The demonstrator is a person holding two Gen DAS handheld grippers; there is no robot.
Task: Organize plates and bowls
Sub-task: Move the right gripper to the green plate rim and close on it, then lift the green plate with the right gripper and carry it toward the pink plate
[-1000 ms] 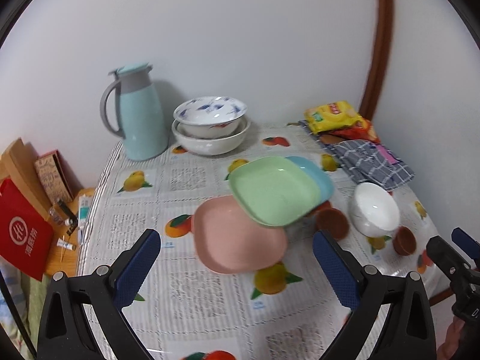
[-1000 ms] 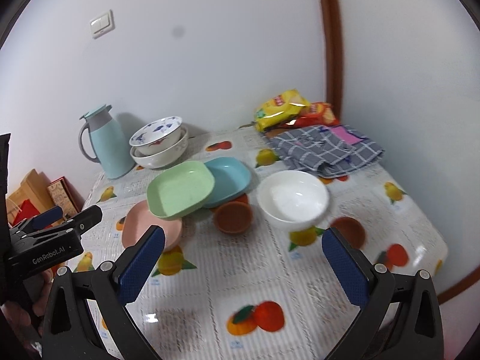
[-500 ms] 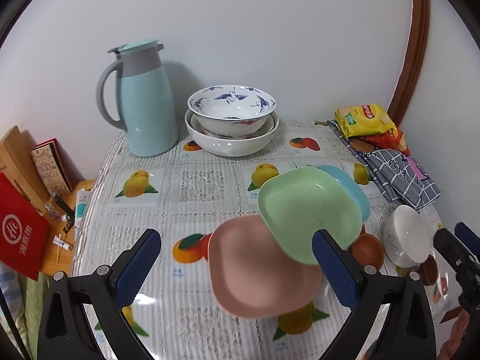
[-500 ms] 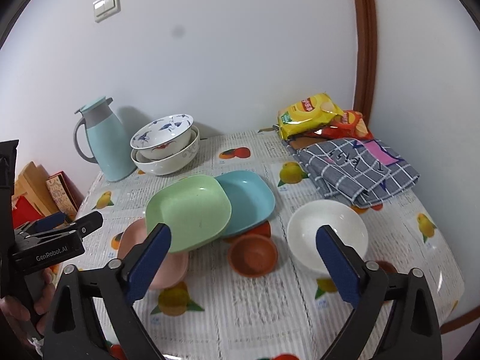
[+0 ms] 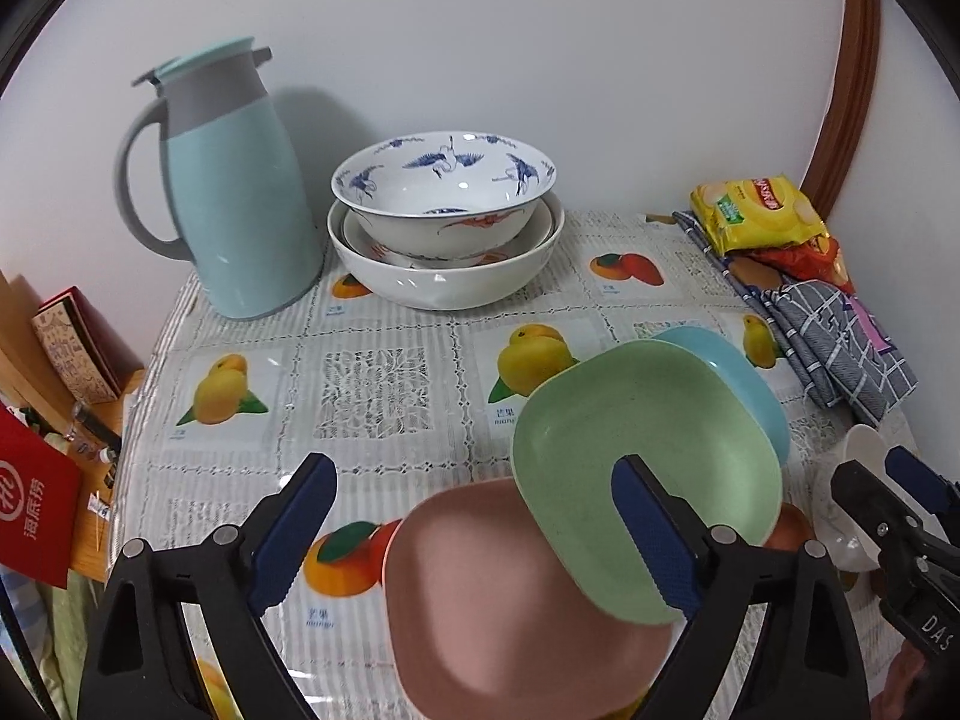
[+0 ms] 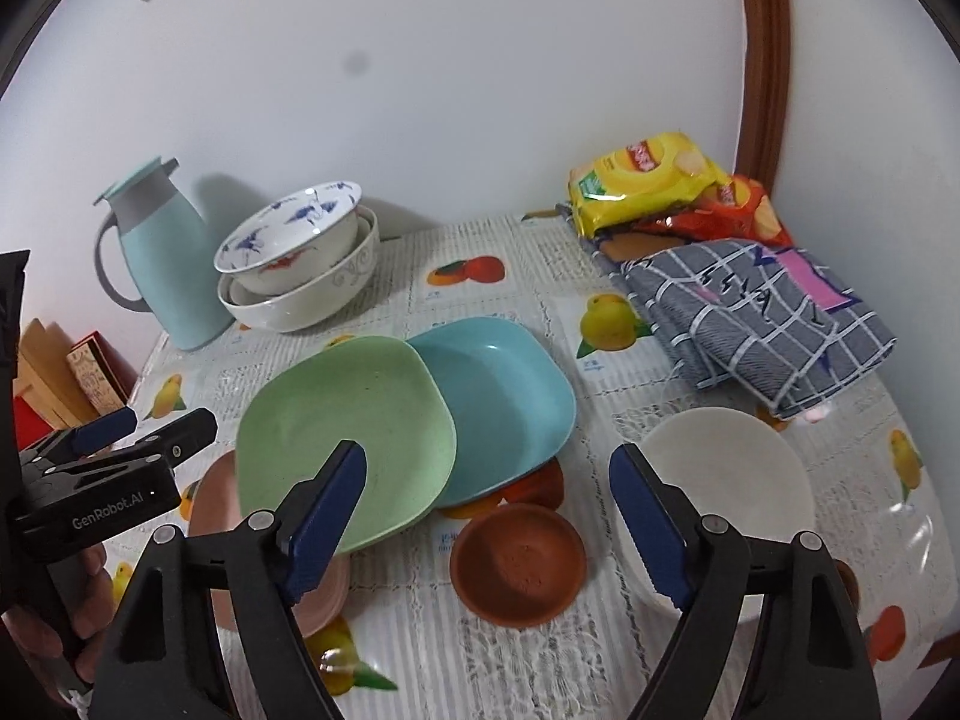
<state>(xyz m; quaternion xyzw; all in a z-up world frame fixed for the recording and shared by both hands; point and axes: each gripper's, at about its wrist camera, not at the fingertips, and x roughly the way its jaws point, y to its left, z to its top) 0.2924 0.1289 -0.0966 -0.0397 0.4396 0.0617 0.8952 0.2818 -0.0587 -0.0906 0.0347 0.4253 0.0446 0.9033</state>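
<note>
White walls stand behind a table with a fruit-picture tablecloth (image 6: pixel 492 648). Near the middle of the table, a square green plastic plate (image 6: pixel 342 438) leans on a square pink plastic plate (image 5: pixel 516 618) and on a square blue plastic plate (image 6: pixel 504 402). The blue one is at 3 o'clock from the green one, the pink one at 7 o'clock. A small round brown clay dish (image 6: pixel 519 564) sits at 5 o'clock from the blue plate, and a plain white bowl (image 6: pixel 726 480) is at 3 o'clock from the dish. At 11 o'clock, by the wall, a blue-painted white bowl (image 5: pixel 444 192) sits inside a wide white bowl (image 5: pixel 447 276), next to a light blue jug with a grey handle (image 5: pixel 228 192).

The left gripper (image 5: pixel 474 534) hangs over the pink and green plates, its jaws closing but pinching nothing. The right gripper (image 6: pixel 486 516) hangs over the brown dish, jaws closing too, with nothing pinched.

At 1 o'clock lie a yellow snack bag (image 6: pixel 642 180) and a grey checked cloth (image 6: pixel 756 318).
</note>
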